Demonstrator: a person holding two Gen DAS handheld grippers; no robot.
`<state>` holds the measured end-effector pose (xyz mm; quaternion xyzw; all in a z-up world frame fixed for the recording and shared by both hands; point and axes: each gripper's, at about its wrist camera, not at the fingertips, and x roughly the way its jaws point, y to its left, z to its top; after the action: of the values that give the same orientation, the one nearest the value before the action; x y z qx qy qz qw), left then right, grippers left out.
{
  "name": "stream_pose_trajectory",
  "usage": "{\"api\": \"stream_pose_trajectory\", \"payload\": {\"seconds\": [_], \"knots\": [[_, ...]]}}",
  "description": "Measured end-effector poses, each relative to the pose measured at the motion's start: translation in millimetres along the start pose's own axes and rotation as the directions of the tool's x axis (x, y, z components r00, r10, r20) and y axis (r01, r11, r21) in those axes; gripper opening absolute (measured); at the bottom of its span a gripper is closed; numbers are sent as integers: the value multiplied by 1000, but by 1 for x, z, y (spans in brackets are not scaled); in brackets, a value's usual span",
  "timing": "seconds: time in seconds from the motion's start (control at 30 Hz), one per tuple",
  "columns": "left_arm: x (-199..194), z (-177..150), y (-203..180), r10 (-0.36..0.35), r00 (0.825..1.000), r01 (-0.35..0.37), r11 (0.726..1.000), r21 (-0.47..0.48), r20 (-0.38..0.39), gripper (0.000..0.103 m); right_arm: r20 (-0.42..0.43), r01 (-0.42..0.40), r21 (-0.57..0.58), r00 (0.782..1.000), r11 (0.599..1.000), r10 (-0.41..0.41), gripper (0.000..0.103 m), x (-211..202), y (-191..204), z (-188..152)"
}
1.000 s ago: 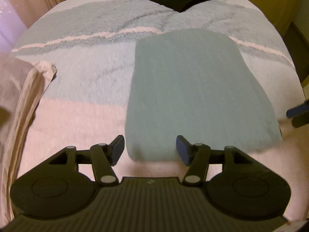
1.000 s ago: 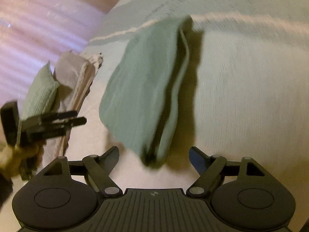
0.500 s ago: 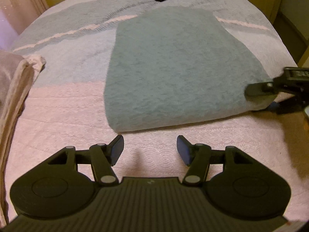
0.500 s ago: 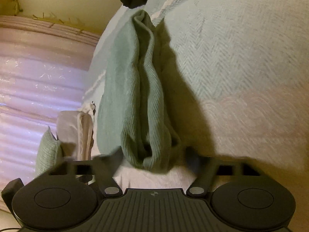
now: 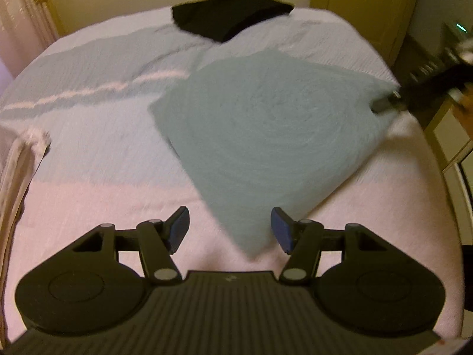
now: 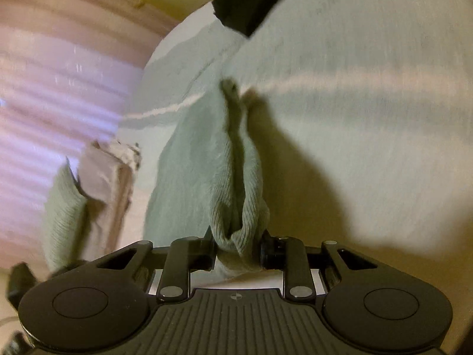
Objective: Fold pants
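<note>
The folded teal pants lie on the bed, turned so one corner points between the fingers of my left gripper, which is open and holds nothing. At the far right of the left wrist view, my right gripper pinches the pants' right corner. In the right wrist view the right gripper is shut on a bunched fold of the pants, whose layers stand up in a ridge ahead of it.
A folded black garment lies at the bed's far edge. Folded beige cloth and a green piece sit at the left side of the bed. A wooden door and furniture stand to the right.
The right gripper closed on the pants' corner and pulled it, rotating the pants on the bed. The left gripper stayed open and drew back slightly.
</note>
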<state>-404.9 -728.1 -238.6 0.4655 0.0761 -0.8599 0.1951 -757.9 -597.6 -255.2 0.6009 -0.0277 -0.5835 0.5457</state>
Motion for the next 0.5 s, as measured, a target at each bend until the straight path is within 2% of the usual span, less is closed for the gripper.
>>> {"api": "stream_pose_trajectory", "payload": {"seconds": [0.13,0.27,0.33,0.5], "knots": [[8,35,-8,-36,999,36,999,1,9,58,-83,53,-133,994,990,-64,22,-4,-25,93],[30,70,-11,-29,1000,29,999,-15,7,59,-196,53,-268,975,962,-109,22,26,-49,182],[46,87,-6,-23,1000,23,998,-53,5,60,-229,40,-323,966,945,-119,22,42,-63,220],[87,118,5,10,1000,-13,990,-137,-21,60,-314,-15,-435,940,900,-136,23,93,-81,283]]}}
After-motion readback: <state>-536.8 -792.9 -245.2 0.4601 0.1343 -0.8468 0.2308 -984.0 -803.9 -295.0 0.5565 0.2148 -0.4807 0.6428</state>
